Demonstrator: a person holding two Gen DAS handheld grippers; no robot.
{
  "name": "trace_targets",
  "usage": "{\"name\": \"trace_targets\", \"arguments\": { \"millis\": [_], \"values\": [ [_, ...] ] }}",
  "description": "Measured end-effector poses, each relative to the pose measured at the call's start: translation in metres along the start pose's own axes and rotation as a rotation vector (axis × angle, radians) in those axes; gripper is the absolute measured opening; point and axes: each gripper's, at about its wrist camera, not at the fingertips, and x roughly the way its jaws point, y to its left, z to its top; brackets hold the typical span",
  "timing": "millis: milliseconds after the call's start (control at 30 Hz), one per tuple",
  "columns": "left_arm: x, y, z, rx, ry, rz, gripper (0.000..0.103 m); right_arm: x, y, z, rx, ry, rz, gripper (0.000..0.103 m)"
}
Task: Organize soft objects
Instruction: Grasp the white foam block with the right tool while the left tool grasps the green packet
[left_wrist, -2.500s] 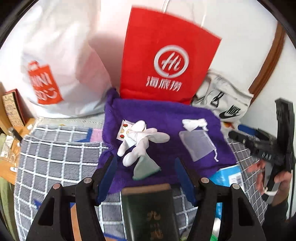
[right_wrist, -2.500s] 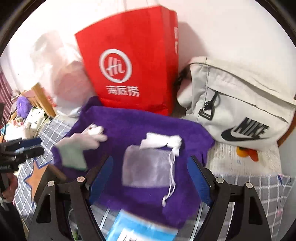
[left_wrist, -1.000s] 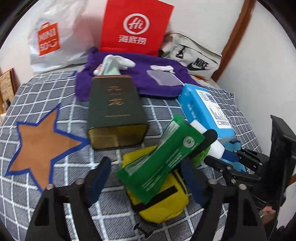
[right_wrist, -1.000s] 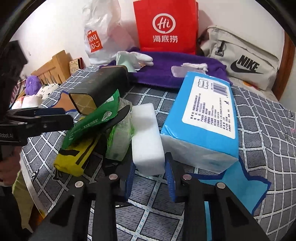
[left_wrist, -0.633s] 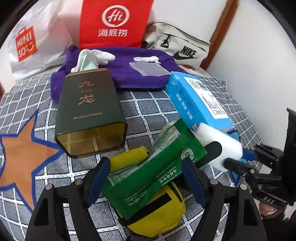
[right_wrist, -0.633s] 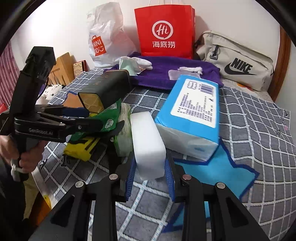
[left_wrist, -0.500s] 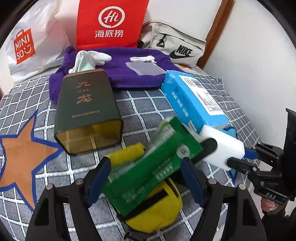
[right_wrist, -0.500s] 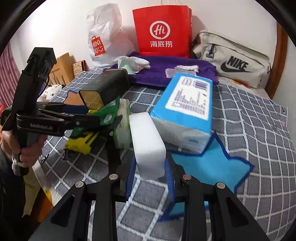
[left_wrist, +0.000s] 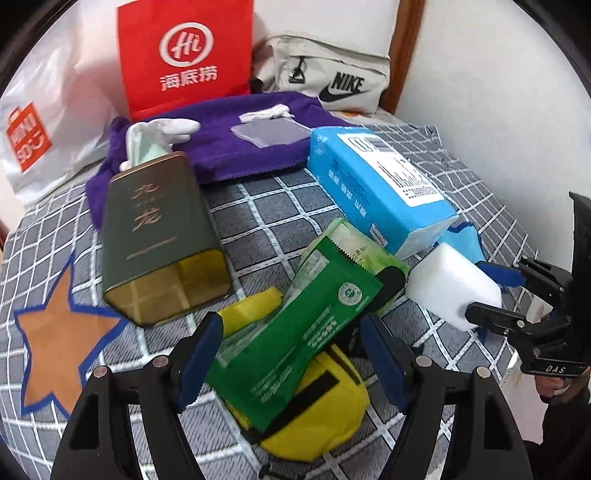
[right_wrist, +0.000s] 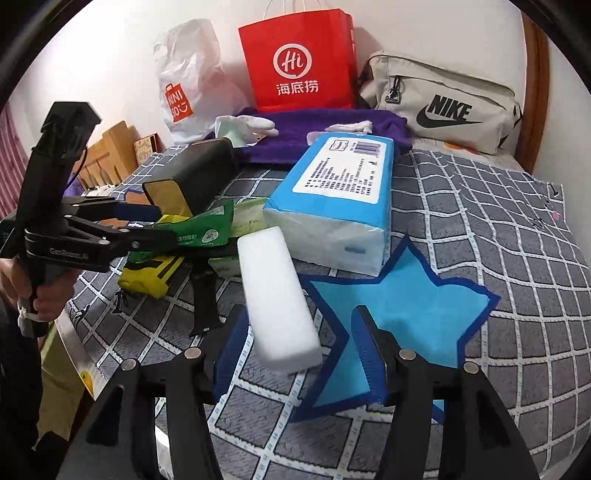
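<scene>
Bed: my grey checked bed cover (right_wrist: 517, 229) has big stars on it, and all the things lie on top.
Red bag: a red paper bag (right_wrist: 299, 59) stands at the back by the wall, with a white plastic bag (right_wrist: 192, 74) on one side and a beige Nike bag (right_wrist: 443, 99) on the other.
Purple towel: a purple towel (left_wrist: 236, 147) lies in front of the red bag, with a white glove (left_wrist: 170, 129) on it.
Blue pack: a blue tissue pack (right_wrist: 340, 192) lies in the middle of the bed.
Dark box: a dark green box (left_wrist: 159, 232) lies on its side, its open end toward me.
Yellow pouch: a yellow pouch (left_wrist: 317, 410) lies under a green packet (left_wrist: 295, 343).
White sponge: the white sponge (right_wrist: 277, 299) lies just beside the blue pack, its near end between the fingers of my right gripper (right_wrist: 295, 358).
Right fingers: they are opening, and I see a gap on one side of the sponge; I cannot tell if the other finger touches it.
Left fingers: my left gripper (left_wrist: 291, 358) has its fingers wide, one on each side of the green packet, not pressing it.
</scene>
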Motion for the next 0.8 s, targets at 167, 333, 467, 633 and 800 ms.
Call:
{"name": "trace_targets", "arguments": {
  "millis": [167,333,467,633,800],
  "values": [
    [0.016,-0.012,0.005,0.085,0.037,0.033,0.075,0.019,0.004,0.003,-0.015,0.043,0.002,0.057],
    [0.016,-0.015,-0.002,0.107,0.045,0.071,0.063,0.029,0.004,0.0,-0.028,0.055,-0.024,0.045],
    [0.007,-0.01,-0.004,0.059,0.036,0.071,0.038,0.026,0.006,0.001,-0.029,0.05,0.0,0.036],
    [0.008,0.0,-0.006,-0.01,0.039,0.04,0.037,0.024,0.008,-0.001,-0.035,0.052,-0.009,0.036],
    [0.011,-0.004,-0.005,-0.017,0.034,0.056,0.034,0.016,0.007,0.0,-0.026,0.037,-0.02,0.035]
  ]
}}
